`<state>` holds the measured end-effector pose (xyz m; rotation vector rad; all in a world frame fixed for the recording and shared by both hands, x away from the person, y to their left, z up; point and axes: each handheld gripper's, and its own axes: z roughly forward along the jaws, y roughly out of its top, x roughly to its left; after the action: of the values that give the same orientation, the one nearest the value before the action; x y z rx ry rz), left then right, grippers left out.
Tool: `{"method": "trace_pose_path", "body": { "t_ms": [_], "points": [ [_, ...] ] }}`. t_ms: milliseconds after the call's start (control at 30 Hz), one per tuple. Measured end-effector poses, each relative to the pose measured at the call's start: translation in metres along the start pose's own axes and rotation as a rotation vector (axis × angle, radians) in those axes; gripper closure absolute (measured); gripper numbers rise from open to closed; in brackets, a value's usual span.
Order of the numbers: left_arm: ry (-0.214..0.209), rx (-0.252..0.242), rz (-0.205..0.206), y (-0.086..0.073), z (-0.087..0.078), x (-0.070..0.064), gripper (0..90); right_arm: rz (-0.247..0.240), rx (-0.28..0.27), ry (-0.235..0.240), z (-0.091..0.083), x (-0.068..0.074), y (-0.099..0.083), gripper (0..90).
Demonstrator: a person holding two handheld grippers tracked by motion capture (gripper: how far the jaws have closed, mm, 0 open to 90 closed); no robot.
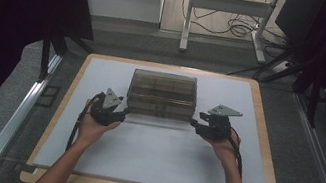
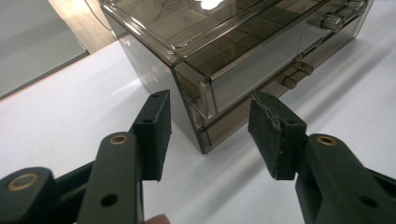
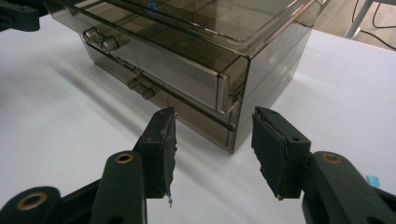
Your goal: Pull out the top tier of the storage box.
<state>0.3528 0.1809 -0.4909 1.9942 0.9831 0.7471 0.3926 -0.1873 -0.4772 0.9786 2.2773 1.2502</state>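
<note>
While the drawer box (image 1: 162,94) sits mid-table (image 1: 149,155), L gripper (image 2: 210,135) and R gripper (image 3: 212,149) flank its front corners, jaws wide apart, holding nothing, each corner between but w/o contact.

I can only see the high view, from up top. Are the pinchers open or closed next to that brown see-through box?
Observer: Both open. The left gripper has its jaws spread either side of the near left corner of the drawer box, not touching it.
Operator: What about the other one?
Observer: The right gripper is spread the same way at the near right corner.
Operator: Does the box have handles?
Observer: Yes, the upper drawer has a pair of small round knobs, and the lower drawer has another pair below.
</note>
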Motion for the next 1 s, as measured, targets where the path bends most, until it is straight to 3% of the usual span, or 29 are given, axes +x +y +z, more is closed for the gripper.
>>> {"method": "trace_pose_path", "body": {
  "t_ms": [833,1000],
  "points": [
    [-0.015,-0.015,0.01,0.002,0.005,-0.002,64.7,-0.027,-0.009,-0.01,0.013,0.003,0.007,59.3],
    [-0.003,-0.006,0.035,0.002,0.006,-0.004,66.3,-0.033,-0.014,-0.015,0.013,0.003,0.009,62.6]
  ]
}}
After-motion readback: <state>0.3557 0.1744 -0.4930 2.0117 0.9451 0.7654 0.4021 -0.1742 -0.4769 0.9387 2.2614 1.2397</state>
